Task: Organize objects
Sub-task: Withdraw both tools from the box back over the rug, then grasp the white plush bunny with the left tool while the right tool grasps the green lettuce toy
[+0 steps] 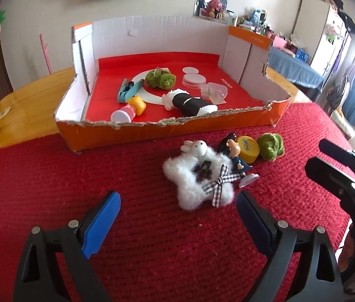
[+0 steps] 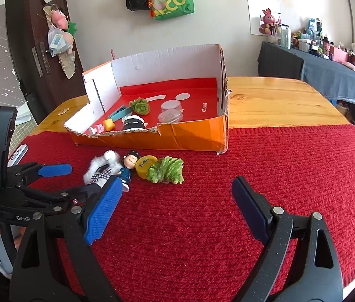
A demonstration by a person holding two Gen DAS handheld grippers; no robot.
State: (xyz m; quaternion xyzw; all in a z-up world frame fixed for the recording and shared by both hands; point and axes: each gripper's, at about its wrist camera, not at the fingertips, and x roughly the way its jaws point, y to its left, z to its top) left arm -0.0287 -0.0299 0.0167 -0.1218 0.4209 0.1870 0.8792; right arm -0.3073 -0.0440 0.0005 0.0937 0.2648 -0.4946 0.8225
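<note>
Left wrist view: left claw [image 1: 178, 210] jaws spread wide, nothing between them, hovering over the red knit mat [image 1: 51, 176] that covers the near part of the wooden bench [image 1: 26, 95]. Just ahead of it, a white fluffy bunny plush [image 1: 198, 176] with a checked bow lies on the mat. Touching its right side: a cartoon figurine [image 1: 236, 154] lying down, then a yellow cap [image 1: 248, 148], then a green yarn pom-pom [image 1: 270, 146], all in a row just in front of the orange cardboard box [image 1: 167, 128].

Inside the box, on its red floor: a second green pom-pom [image 1: 160, 79], teal clip [image 1: 128, 90], small pink-and-yellow toy [image 1: 128, 109], black-and-white plush [image 1: 190, 102], clear round lids [image 1: 193, 79].

Right wrist view: right claw [image 2: 177, 198] also wide open and empty, above bare mat, near the pom-pom's front-right. Left claw sits at its left, by the bunny.
</note>
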